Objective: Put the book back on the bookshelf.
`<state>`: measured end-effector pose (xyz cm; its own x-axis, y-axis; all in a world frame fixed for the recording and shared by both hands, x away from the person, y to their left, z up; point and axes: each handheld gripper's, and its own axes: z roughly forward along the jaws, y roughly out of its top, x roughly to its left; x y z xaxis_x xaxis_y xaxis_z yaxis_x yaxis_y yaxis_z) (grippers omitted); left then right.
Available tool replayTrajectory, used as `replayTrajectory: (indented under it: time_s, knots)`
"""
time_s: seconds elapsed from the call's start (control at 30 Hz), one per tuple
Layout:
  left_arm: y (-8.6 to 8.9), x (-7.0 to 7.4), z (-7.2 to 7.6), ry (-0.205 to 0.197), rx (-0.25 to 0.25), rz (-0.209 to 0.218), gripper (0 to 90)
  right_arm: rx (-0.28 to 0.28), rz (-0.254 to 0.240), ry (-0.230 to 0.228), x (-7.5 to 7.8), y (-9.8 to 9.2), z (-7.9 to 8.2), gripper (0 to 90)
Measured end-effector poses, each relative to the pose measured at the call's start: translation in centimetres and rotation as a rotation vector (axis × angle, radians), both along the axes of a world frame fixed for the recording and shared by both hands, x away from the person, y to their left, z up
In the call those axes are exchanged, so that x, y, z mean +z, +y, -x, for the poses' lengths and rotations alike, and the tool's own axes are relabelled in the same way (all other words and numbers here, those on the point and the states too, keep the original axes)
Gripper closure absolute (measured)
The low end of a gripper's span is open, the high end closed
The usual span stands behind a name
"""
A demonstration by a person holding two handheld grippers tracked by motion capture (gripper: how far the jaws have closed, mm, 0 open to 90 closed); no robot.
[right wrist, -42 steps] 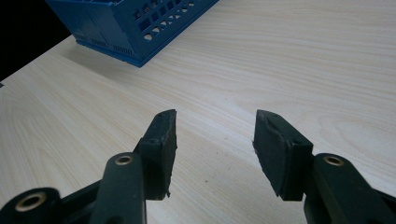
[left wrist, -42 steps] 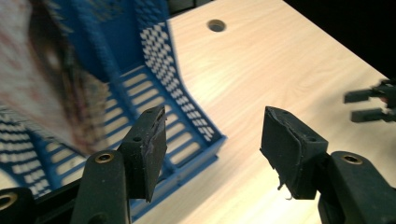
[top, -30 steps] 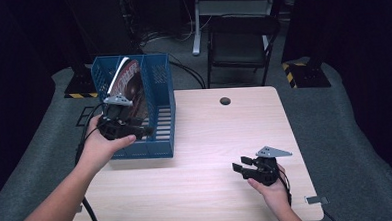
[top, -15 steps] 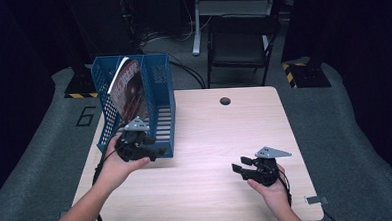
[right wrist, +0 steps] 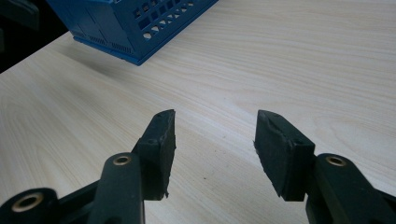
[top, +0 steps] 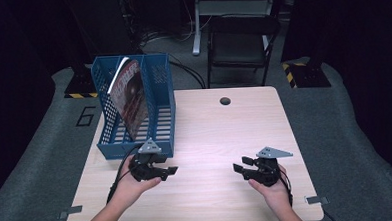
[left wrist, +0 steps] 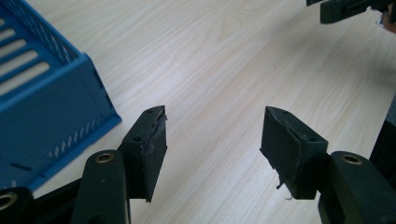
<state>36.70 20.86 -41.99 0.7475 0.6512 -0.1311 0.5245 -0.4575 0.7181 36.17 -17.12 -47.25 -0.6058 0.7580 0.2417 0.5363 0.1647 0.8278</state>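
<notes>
- Leftmost, a blue plastic file rack (top: 159, 99) is sitting on the left part of the table (top: 220, 129), its long axis running from the near edge away toward the far edge; its walls are perforated with small holes and long slots, and its near end wall (left wrist: 51, 116) is a solid panel.
- Inside it, a magazine (top: 129, 96) is standing on edge and leaning, its dark reddish glossy cover facing right; there is lettering near the top, too small to read.
- Just in front of the rack's near end, the left gripper (top: 169, 170) is hovering low over the table, pointing right, its black jaws spread with nothing between them; the worn pads (left wrist: 156, 147) are showing frayed edges above bare wood.
- Across the middle, the table is showing pale wood grain, smooth and matte, with a round dark hole (top: 225, 100) near its far edge.
- Farther right, the right gripper (top: 239, 165) is resting in the hand near the table's front edge, pointing left toward the other gripper, well apart from it, jaws likewise spread and pinching nothing.
- On top of it, a grey three-cornered plate (top: 274, 152) is lying flat.
</notes>
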Motion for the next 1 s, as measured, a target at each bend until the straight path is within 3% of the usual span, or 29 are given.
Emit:
replayTrajectory:
  time_s: [0.1,0.23,0.4,0.5,0.57,0.67,0.83,0.93,1.0]
  knots:
    - [0.3,-1.2,0.4,0.021,0.025,0.011,40.6,-0.003,0.001,0.0,0.0,0.0,0.0,47.8]
    - [0.9,-2.4,0.8,0.045,0.022,-0.002,39.8,-0.002,0.002,-0.003,0.0,-0.2,0.0,47.8]
    - [1.8,-3.5,1.3,0.029,0.048,0.01,39.6,-0.003,0.0,-0.006,0.1,-0.1,0.0,47.8]
    - [2.0,-4.2,1.3,0.001,0.066,-0.016,39.5,-0.003,0.004,-0.007,0.0,-0.1,0.0,47.8]
    - [2.1,-4.6,1.3,-0.019,0.066,-0.043,39.5,0.0,0.007,-0.003,0.1,0.0,0.0,47.8]
    - [2.1,-5.4,1.0,-0.016,0.055,-0.048,39.5,0.001,0.009,-0.003,0.0,0.1,0.0,47.8]
    - [2.0,-6.4,1.0,0.01,0.046,-0.031,39.5,0.0,0.008,0.004,0.0,0.1,0.0,47.8]
    - [1.8,-6.8,1.1,-0.005,0.046,-0.03,39.5,0.003,0.018,0.0,-0.1,0.0,-0.1,47.8]
    - [1.8,-7.0,1.1,0.009,0.024,-0.033,39.5,0.002,0.018,-0.002,-0.2,0.1,-0.1,47.8]
